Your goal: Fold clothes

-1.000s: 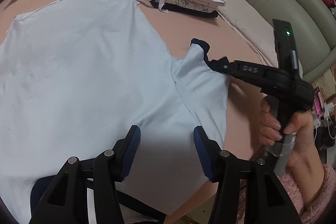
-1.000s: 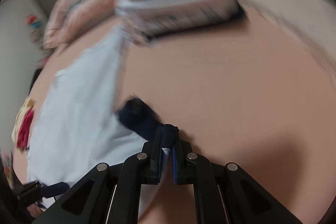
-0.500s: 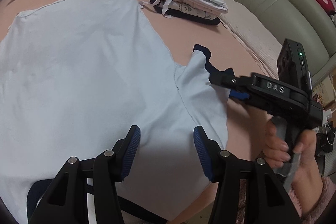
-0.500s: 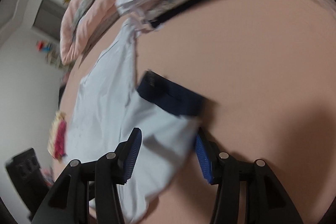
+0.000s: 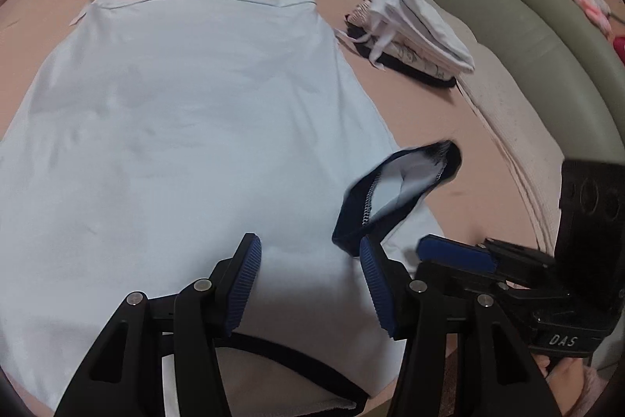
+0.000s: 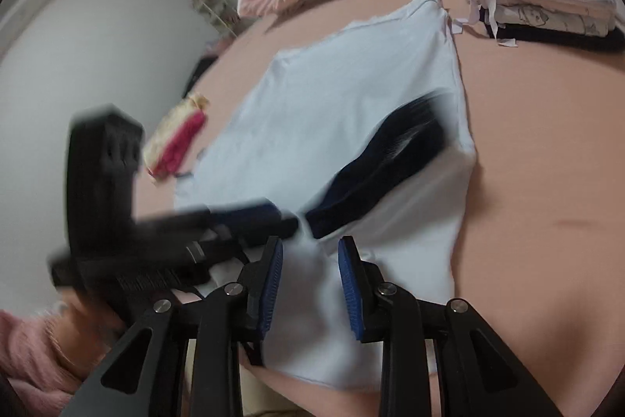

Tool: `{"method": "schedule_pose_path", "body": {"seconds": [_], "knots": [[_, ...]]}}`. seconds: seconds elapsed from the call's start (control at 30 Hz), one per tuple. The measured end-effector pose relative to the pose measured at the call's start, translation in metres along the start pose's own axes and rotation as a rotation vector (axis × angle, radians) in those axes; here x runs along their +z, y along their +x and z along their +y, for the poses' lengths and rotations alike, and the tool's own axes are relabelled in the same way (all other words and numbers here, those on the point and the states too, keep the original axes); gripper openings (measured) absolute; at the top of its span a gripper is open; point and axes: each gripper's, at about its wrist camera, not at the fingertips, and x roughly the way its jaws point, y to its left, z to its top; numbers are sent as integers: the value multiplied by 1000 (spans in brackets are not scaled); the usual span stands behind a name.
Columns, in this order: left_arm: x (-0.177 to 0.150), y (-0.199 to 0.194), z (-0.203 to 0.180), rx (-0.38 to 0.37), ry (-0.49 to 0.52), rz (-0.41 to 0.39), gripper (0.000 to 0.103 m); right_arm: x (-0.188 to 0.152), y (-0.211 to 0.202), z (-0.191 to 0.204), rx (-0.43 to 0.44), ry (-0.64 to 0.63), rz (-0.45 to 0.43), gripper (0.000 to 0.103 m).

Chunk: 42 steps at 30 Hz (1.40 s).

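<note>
Left wrist view shows my left gripper (image 5: 308,284) with its jaws apart over the pale blue shirt (image 5: 187,143), which lies flat on the pink bed (image 5: 449,112). At 3 o'clock its navy-edged sleeve (image 5: 394,190) curls upward. My right gripper (image 6: 308,284) also stands spread, holding nothing; its view is blurred, and its frame hides the shirt's near edge. Folded clothes (image 5: 410,34) sit at 1 o'clock.

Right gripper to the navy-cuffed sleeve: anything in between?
Nothing visible. The right gripper is open just above the light blue shirt, with the navy-cuffed sleeve flipped over directly ahead. The left gripper sits beside, left of that line.
</note>
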Motion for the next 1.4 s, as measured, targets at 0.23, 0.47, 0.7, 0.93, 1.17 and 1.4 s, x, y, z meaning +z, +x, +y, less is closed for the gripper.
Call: {"method": "schedule_pose_path", "body": {"seconds": [0.23, 0.47, 0.7, 0.93, 1.17, 1.4], "knots": [[-1, 14, -9, -172, -53, 46, 50, -3, -73, -84, 107, 389, -314, 50], [7, 41, -52, -140, 70, 35, 4, -9, -44, -88, -211, 337, -106, 50], [27, 33, -25, -43, 16, 26, 4, -7, -38, -74, -222, 323, -135, 50], [32, 47, 1, -30, -22, 124, 5, -1, -10, -39, -281, 156, -80, 50], [24, 24, -29, 151, 169, 60, 11, 6, 7, -12, -328, -37, -59, 50], [24, -4, -24, 73, 204, -42, 12, -14, -5, -31, -275, 23, 127, 50]]}}
